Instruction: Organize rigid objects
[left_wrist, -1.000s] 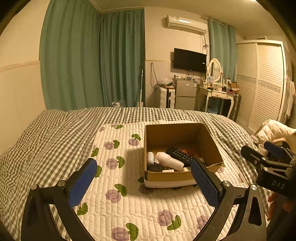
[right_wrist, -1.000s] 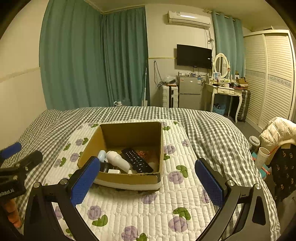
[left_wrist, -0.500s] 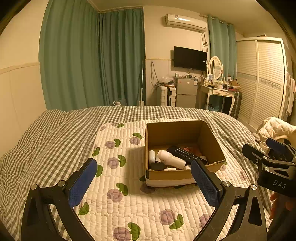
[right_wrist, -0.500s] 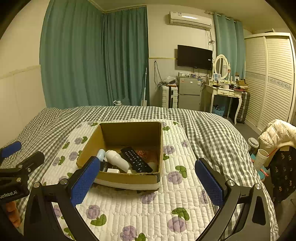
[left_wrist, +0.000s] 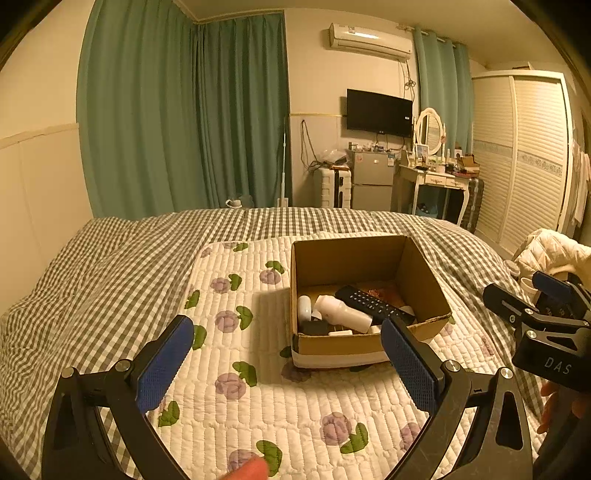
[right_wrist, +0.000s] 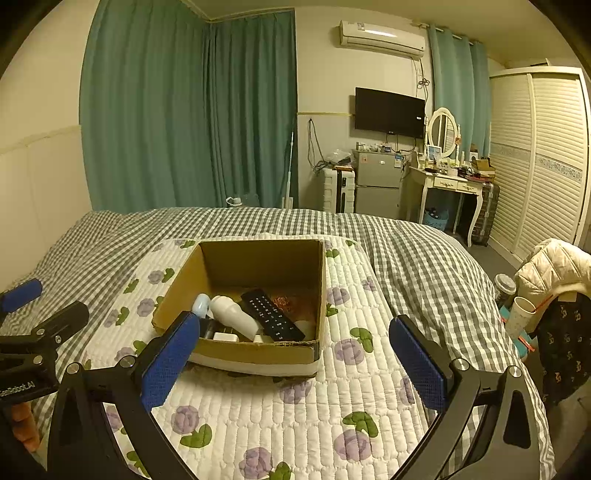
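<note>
An open cardboard box (left_wrist: 424, 280) (right_wrist: 177, 291) rests on a white quilted mat with purple flowers (left_wrist: 251, 384) (right_wrist: 354, 369) on the bed. Inside lie a black remote control (left_wrist: 373, 304) (right_wrist: 271, 315), a white bottle (left_wrist: 341, 312) (right_wrist: 236, 315), a small pale blue-white item (right_wrist: 201, 304) and several small white and black pieces. My left gripper (left_wrist: 286, 360) hangs open in front of the box, empty. My right gripper (right_wrist: 293, 363) is open too, nearer the box's front wall, holding nothing. Each gripper shows at the edge of the other's view.
The bed has a grey checked cover (left_wrist: 103, 280) (right_wrist: 424, 258). A cream puffy jacket (right_wrist: 554, 266) and paper cups (right_wrist: 519, 317) sit to the right of the bed. Beyond stand green curtains, a small fridge (right_wrist: 376, 184), a dressing table (right_wrist: 450, 184) and a white wardrobe.
Both grippers have tilted and drifted slightly, so the box sits a little higher in the left view. Both stay open and empty. Nothing in the box has moved.
</note>
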